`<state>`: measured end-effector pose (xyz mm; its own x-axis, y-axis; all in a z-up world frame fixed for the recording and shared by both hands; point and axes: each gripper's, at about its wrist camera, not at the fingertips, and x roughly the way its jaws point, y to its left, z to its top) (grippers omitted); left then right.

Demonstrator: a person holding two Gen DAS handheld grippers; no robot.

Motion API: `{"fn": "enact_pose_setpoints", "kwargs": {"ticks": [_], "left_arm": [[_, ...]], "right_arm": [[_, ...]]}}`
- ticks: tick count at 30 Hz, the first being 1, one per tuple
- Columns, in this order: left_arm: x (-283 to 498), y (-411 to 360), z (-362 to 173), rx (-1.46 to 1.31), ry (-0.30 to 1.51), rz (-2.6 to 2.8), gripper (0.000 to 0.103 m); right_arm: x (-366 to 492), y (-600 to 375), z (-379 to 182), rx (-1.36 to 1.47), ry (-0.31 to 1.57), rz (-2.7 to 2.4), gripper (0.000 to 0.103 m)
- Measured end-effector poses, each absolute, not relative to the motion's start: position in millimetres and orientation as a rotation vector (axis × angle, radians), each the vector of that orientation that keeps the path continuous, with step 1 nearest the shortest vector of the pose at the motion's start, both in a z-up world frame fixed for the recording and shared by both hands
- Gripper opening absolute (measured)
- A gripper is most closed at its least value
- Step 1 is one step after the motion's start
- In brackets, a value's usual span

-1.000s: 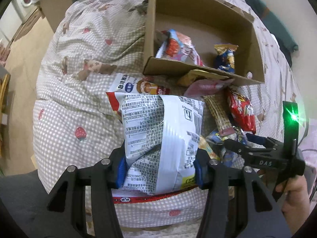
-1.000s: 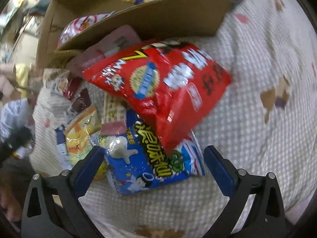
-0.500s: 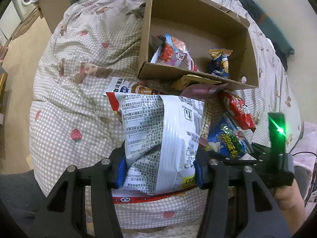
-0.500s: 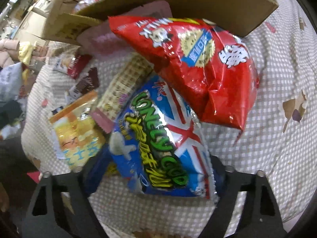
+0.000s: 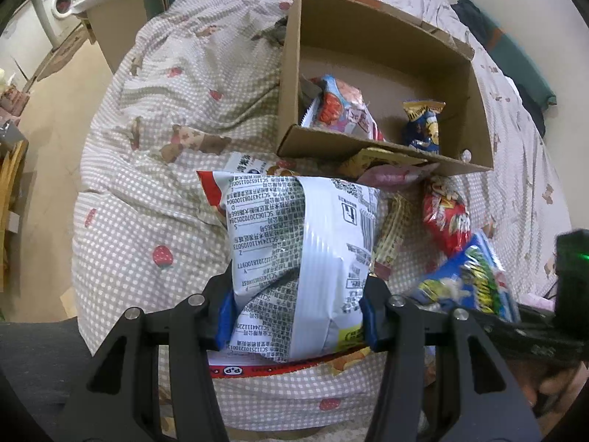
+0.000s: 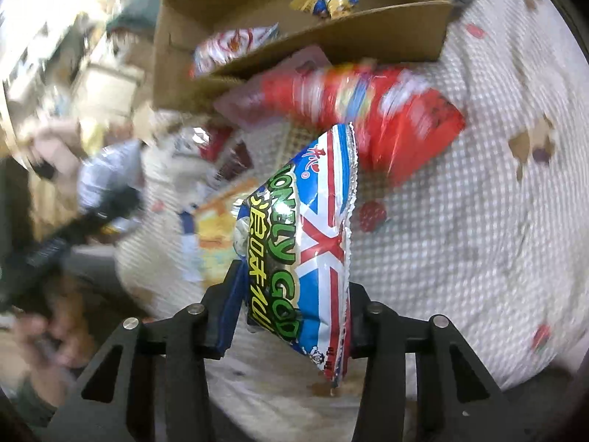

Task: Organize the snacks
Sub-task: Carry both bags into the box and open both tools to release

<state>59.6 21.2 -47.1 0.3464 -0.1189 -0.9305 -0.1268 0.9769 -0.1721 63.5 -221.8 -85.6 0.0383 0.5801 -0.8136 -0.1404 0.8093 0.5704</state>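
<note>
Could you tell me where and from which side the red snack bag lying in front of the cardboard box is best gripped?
Grip the red snack bag at its free lower corner, coming from above on the open bedspread side. Its far end lies against the cardboard box and a pink packet, so that corner probably offers the clearest pinch.

Bedroom surroundings, non-task items only.
Checked bedspread (image 5: 154, 199) with strawberry and bear prints covers the bed. White washing machine (image 5: 60, 2) stands far left on beige floor (image 5: 48, 118). Dark green cloth (image 5: 522, 70) lies at the bed's right edge.
</note>
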Motion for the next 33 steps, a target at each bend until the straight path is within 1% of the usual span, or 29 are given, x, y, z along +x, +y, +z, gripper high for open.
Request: {"fn": "enact_pose_setpoints", "kwargs": {"ticks": [1, 2, 16, 24, 33], "left_arm": [[59, 21, -45, -0.223, 1.205, 0.013, 0.049], [59, 21, -43, -0.217, 1.192, 0.02, 0.049], [53, 22, -16, -0.187, 1.052, 0.042, 0.049], [81, 19, 9, -0.199, 1.023, 0.026, 0.049], [143, 6, 20, -0.167, 1.017, 0.018, 0.049]], "right_arm": [[58, -222, -79, 0.378, 1.416, 0.58, 0.043], [55, -226, -74, 0.375, 1.401, 0.581, 0.036], [51, -274, -17, 0.535, 1.086, 0.645, 0.034], [91, -281, -12, 0.563, 1.049, 0.618, 0.034], [151, -259, -13, 0.562, 1.048, 0.585, 0.034]]}}
